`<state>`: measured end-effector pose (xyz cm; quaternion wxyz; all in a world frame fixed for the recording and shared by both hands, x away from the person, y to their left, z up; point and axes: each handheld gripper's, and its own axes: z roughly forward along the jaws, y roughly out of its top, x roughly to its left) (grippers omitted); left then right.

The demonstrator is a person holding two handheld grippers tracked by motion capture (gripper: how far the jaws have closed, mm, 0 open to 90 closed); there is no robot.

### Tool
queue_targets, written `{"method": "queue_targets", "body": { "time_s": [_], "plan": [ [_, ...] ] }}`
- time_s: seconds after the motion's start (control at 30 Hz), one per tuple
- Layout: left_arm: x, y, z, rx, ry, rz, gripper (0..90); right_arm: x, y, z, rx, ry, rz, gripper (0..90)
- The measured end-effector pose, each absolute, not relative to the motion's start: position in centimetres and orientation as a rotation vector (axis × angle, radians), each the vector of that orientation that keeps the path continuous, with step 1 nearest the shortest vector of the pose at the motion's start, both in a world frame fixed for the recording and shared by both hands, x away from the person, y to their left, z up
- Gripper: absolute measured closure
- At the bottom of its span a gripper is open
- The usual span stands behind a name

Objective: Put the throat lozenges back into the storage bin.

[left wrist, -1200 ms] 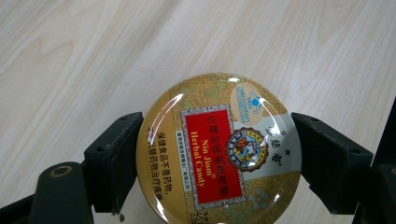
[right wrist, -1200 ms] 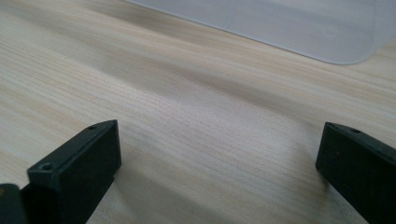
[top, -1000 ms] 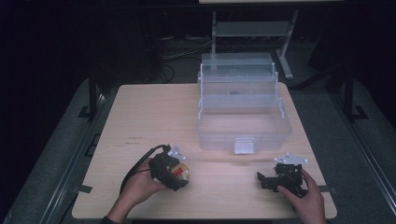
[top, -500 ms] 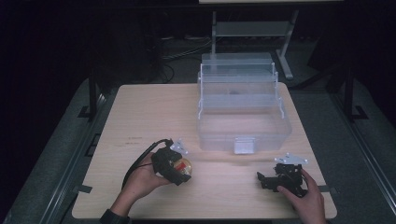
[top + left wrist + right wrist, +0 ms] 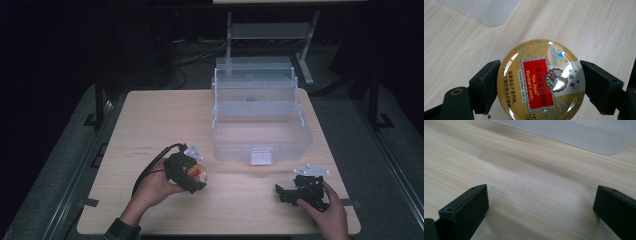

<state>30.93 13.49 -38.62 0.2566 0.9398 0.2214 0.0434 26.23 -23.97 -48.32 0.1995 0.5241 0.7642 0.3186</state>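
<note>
Slippage is the main risk here: the left tongs (image 5: pixel 540 82) are clamping a round candy tin (image 5: pixel 541 80) by its smooth curved rim (only two narrow contact spots), just above the surface (image 5: pixel 150 125) near the clear tiered box (image 5: pixel 260 120). A tilt could be letting it squirt free. The right tongs (image 5: pixel 540 207) are resting wide apart, holding nothing.

Tin (image 5: pixel 541 80): glossy printed metal between your left jaws, glare on its lid.
Table (image 5: pixel 529 177): pale matt wood grain under your right jaws.
Box (image 5: pixel 260 127): clear, smooth plastic ahead of them.
Jaws: matt black.
</note>
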Motion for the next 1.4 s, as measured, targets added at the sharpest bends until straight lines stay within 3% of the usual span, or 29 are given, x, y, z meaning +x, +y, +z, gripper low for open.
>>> {"method": "queue_targets", "body": {
  "time_s": [1.4],
  "plan": [
    [34.4,11.3,-35.1,2.535,0.561,0.144,19.6,26.2,-24.0,-48.3,1.464,2.138,0.891,0.0]
  ]
}}
